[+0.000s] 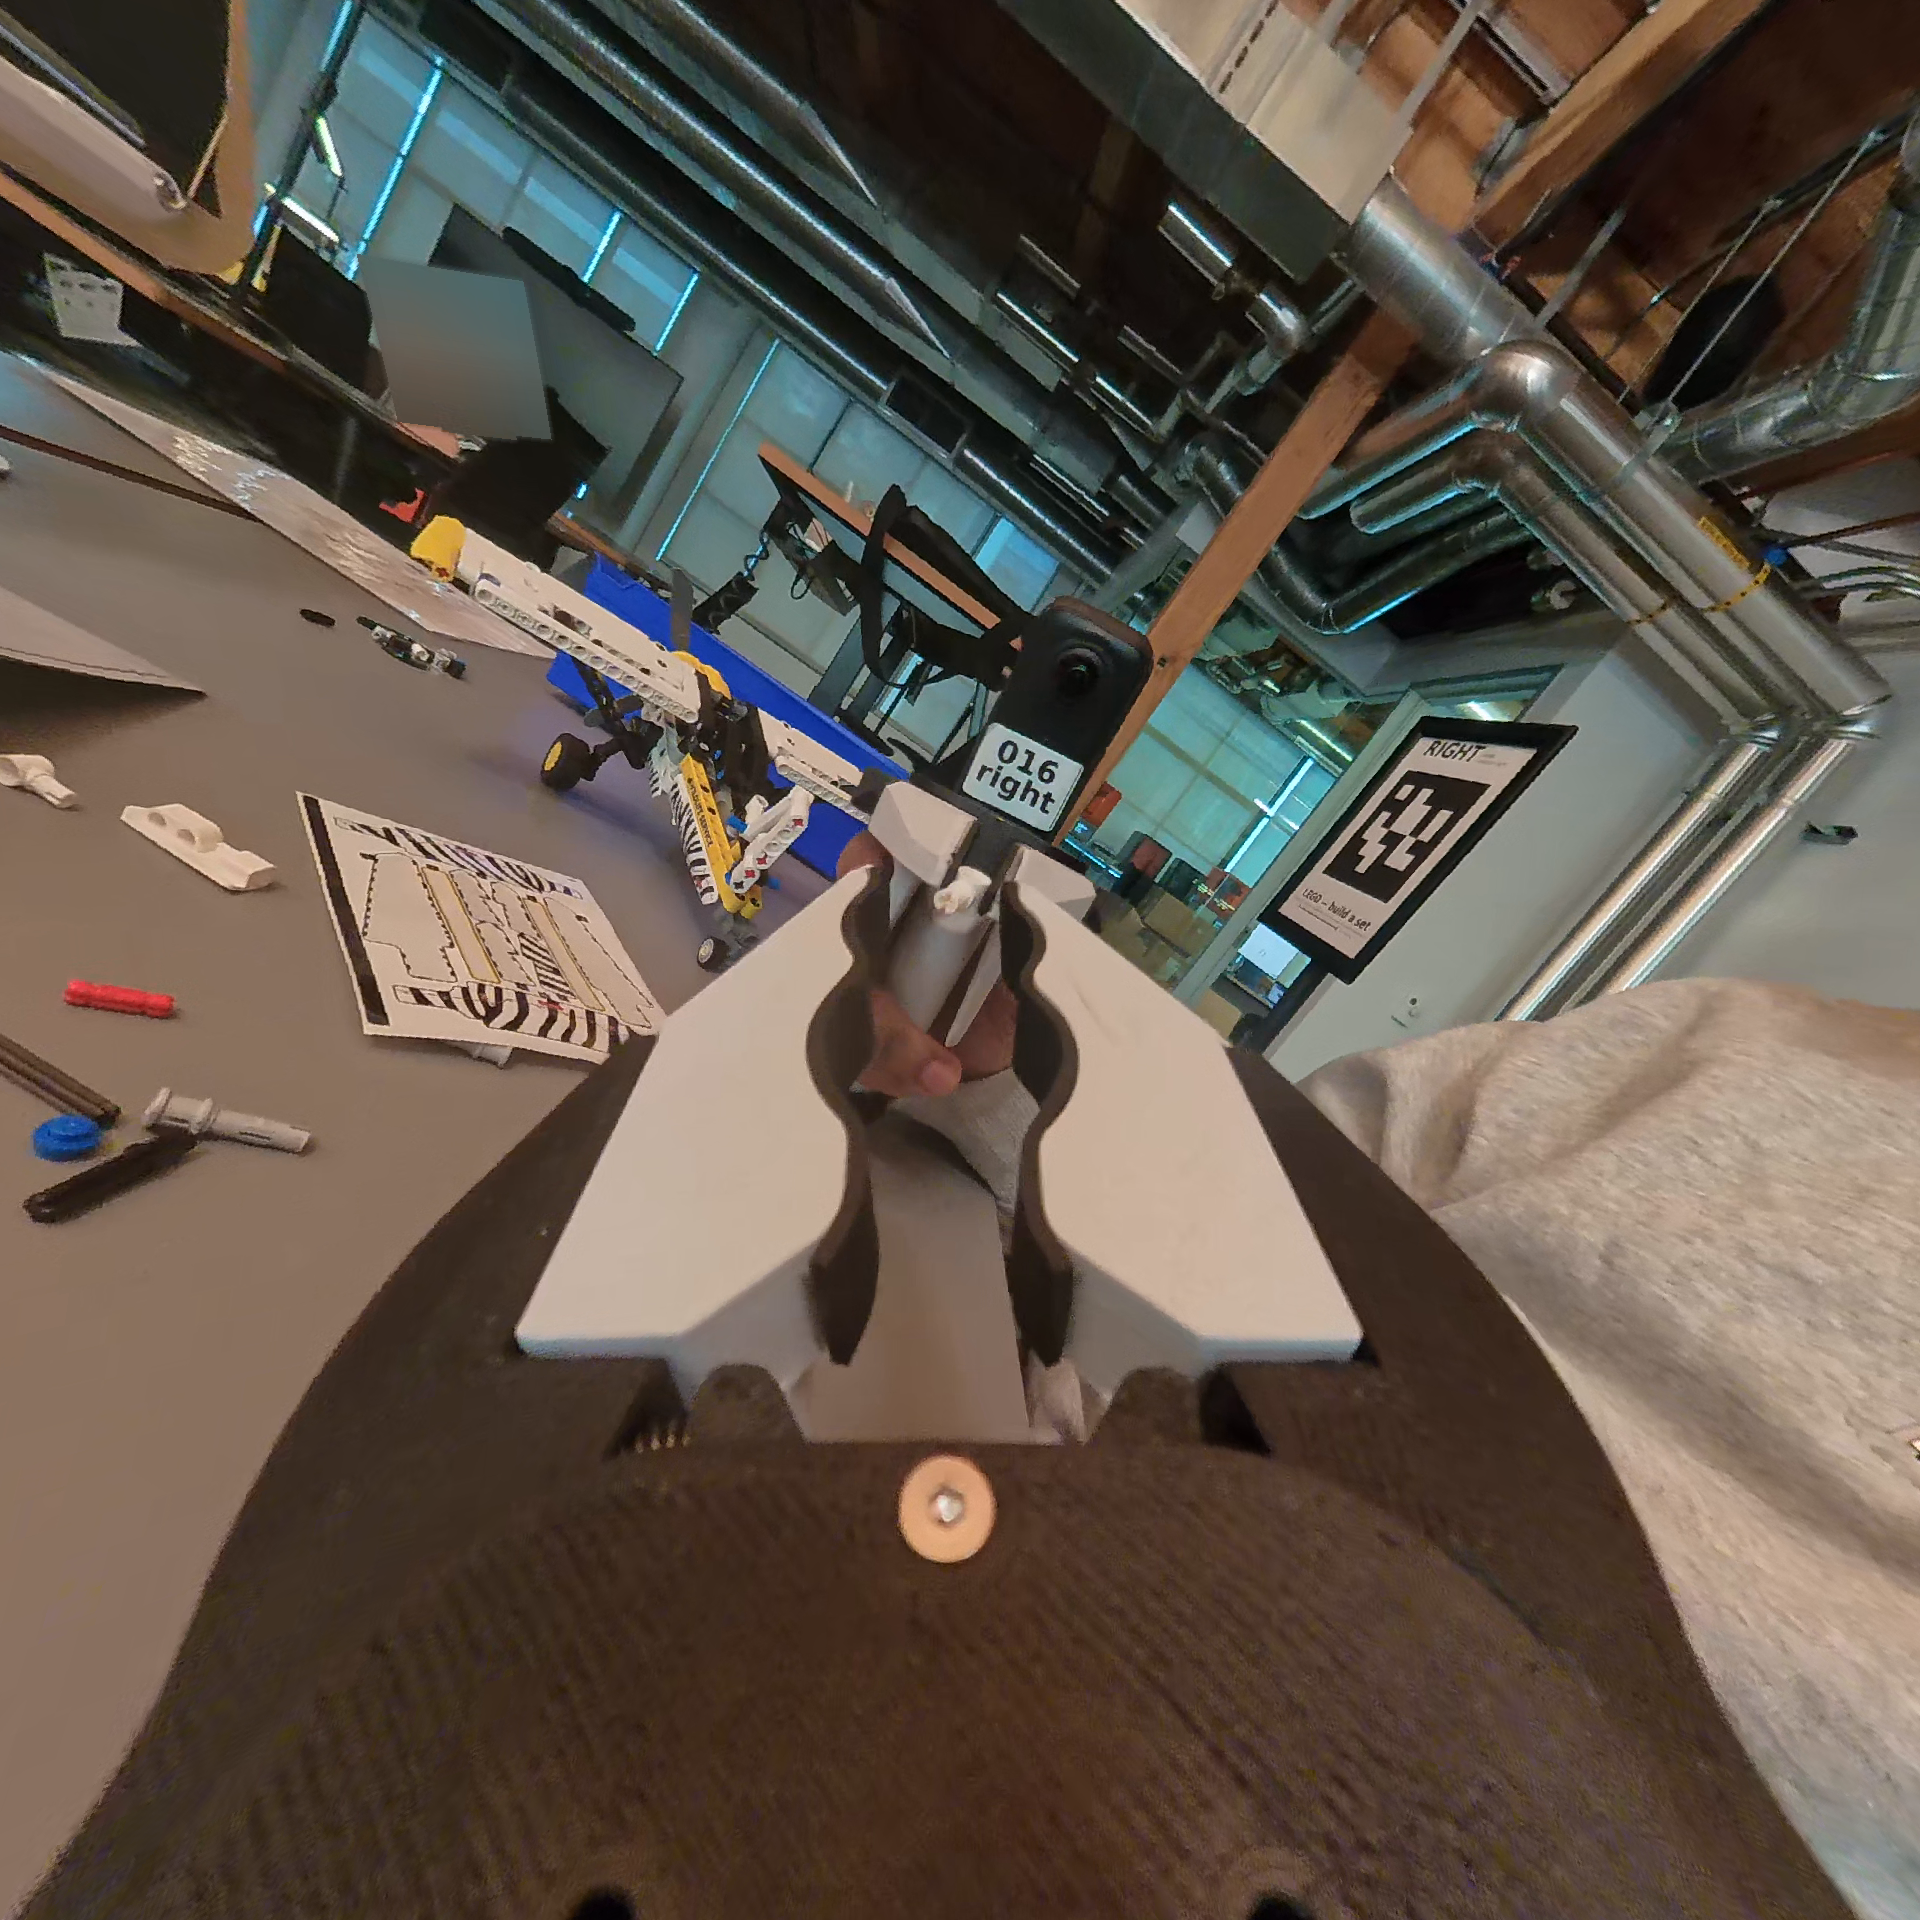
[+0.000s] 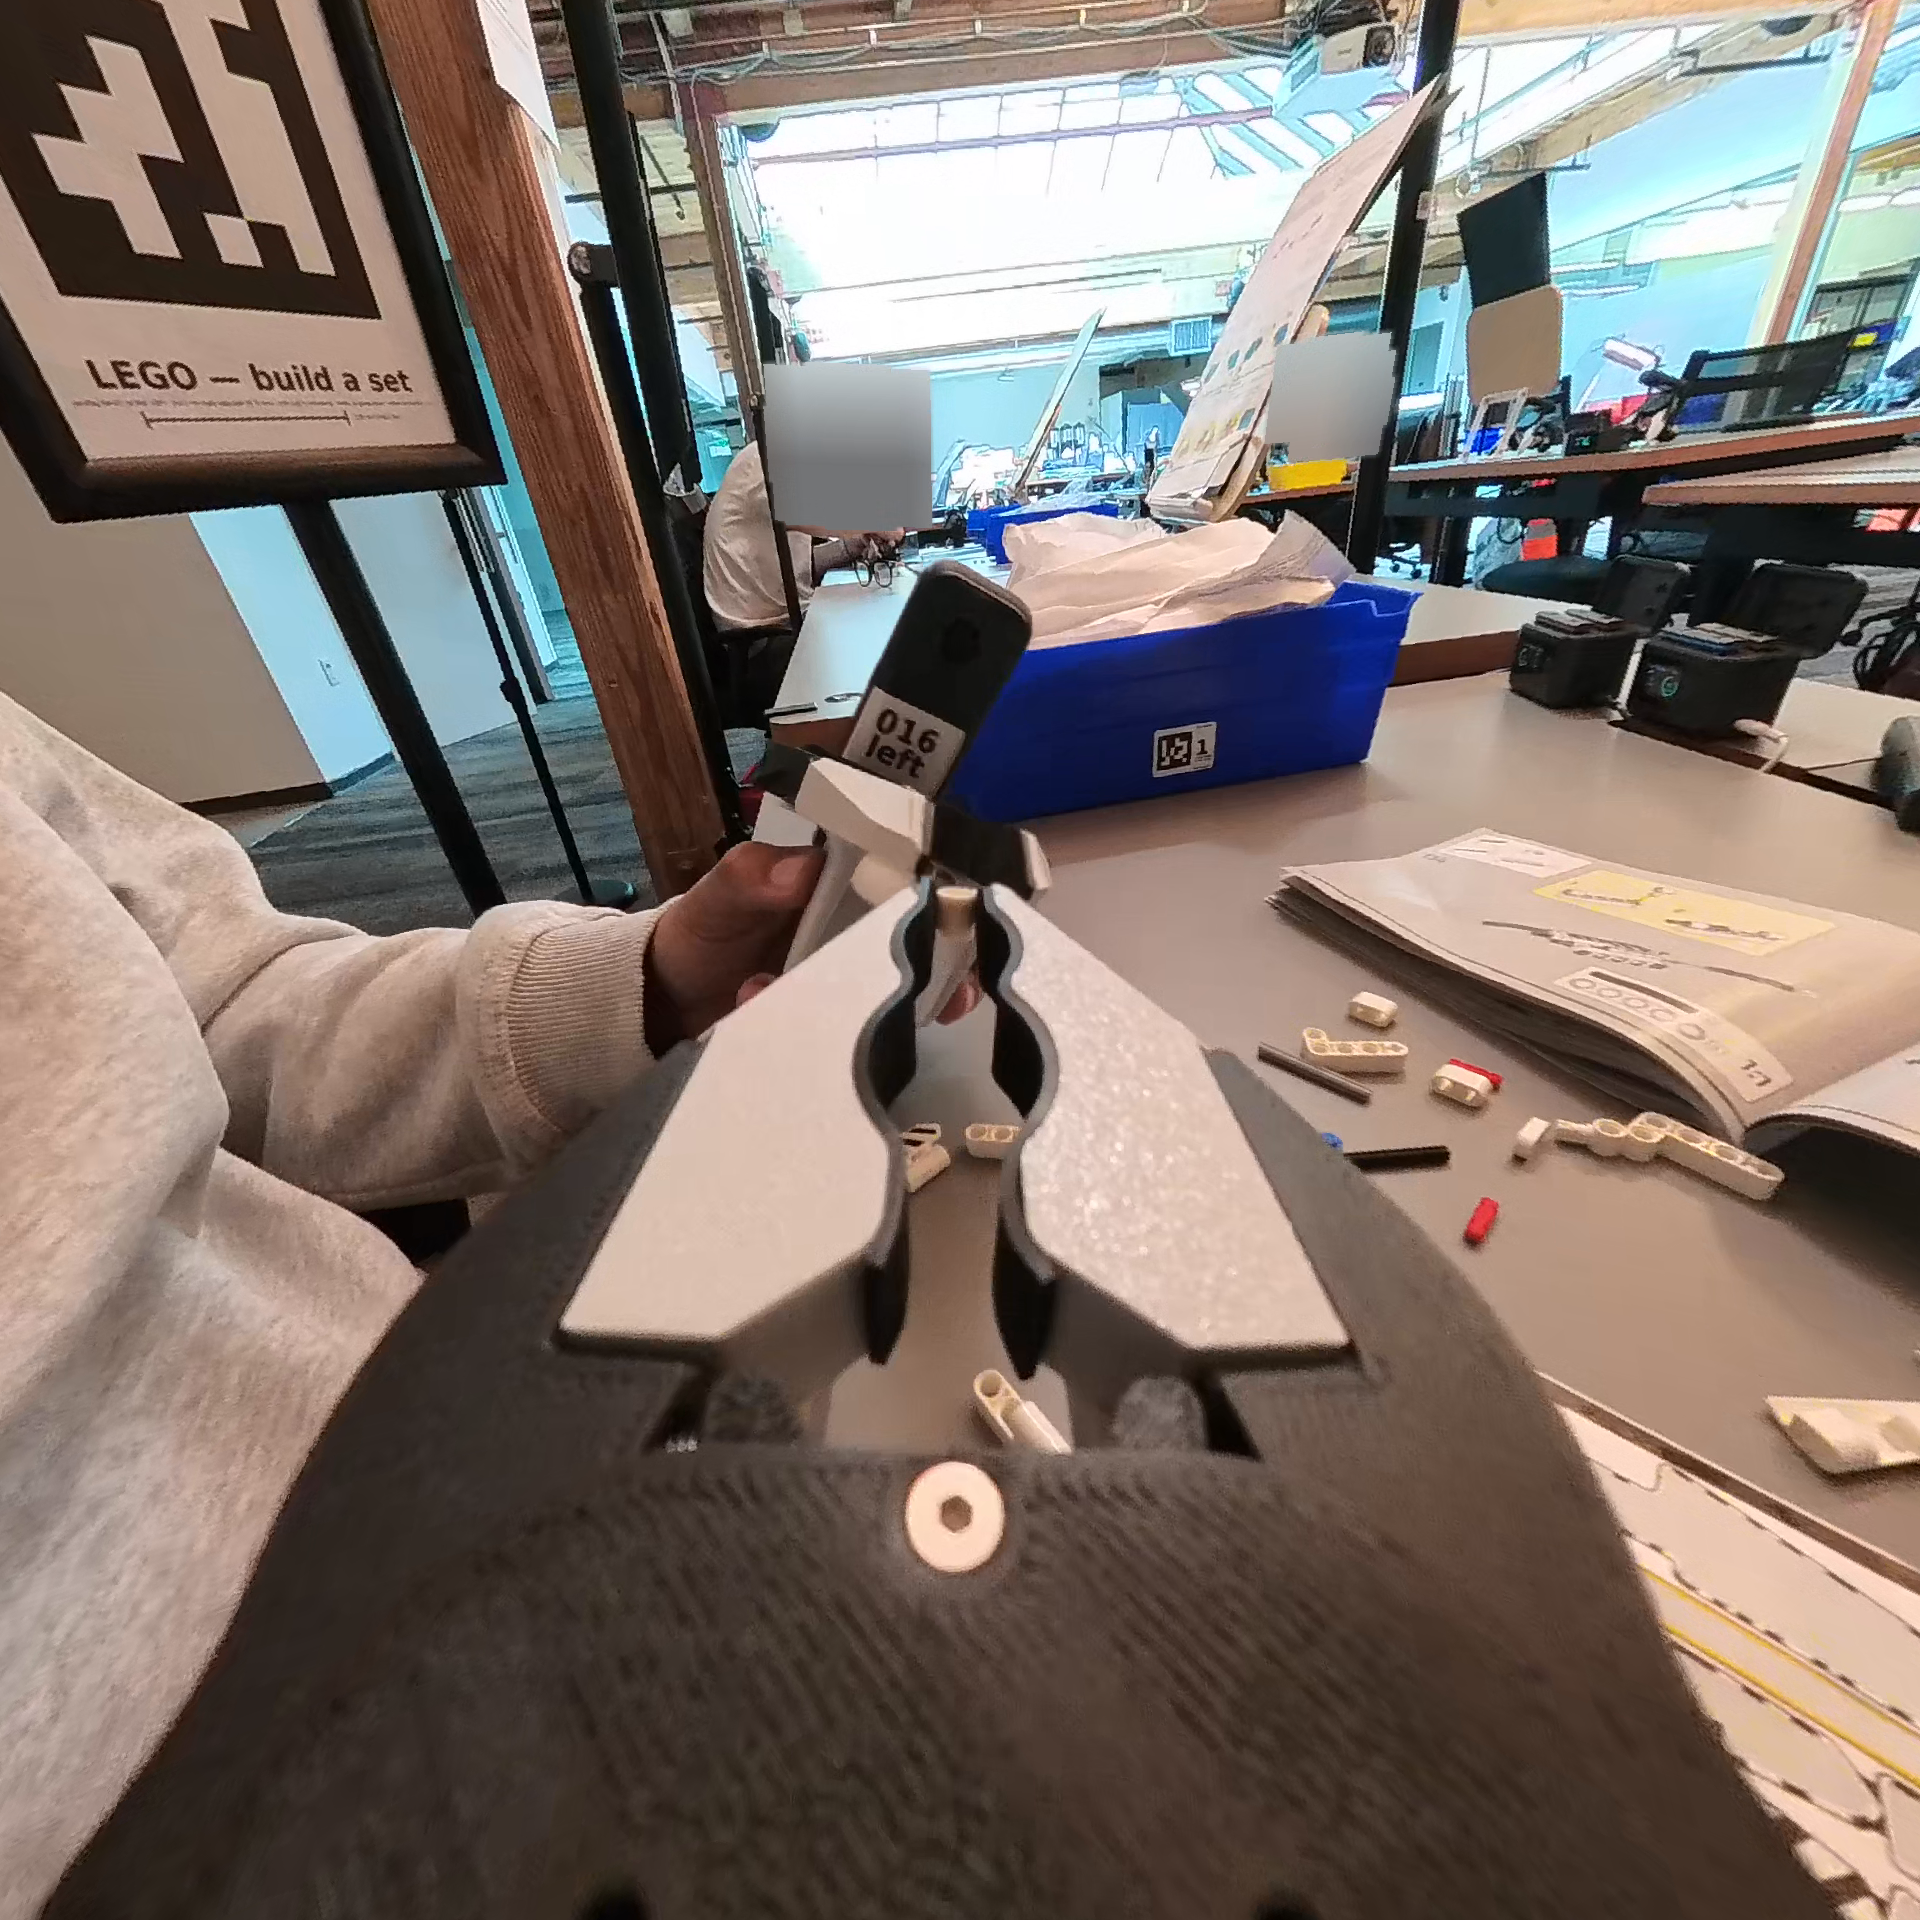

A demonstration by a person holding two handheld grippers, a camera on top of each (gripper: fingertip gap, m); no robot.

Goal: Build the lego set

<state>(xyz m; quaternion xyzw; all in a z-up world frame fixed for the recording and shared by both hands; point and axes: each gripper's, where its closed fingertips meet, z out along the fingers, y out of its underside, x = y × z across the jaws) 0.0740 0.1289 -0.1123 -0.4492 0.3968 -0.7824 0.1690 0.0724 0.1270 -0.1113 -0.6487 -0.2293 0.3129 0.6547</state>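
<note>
My right gripper (image 2: 954,894) is raised above the grey table (image 2: 1351,1309), its tips closed on a small white Lego piece (image 2: 954,906). My left gripper (image 1: 943,899) faces it tip to tip. Its fingers (image 1: 727,1122) stand apart on either side of the right gripper's tips and the white piece (image 1: 961,889). I cannot see them pressing on it. The partly built yellow, white and black Lego model (image 1: 696,748) stands on the table beyond. The open instruction booklet (image 2: 1621,977) lies at the right.
A sticker sheet (image 1: 478,935), a red axle (image 1: 120,1000), a blue round piece (image 1: 64,1138), a grey pin (image 1: 223,1122) and white panels (image 1: 197,831) lie on the table. White beams (image 2: 1351,1051), a black axle (image 2: 1392,1155) and a red pin (image 2: 1481,1221) lie near the booklet. A blue bin (image 2: 1174,707) stands behind. My two grippers' fingertips are within a few centimetres of each other.
</note>
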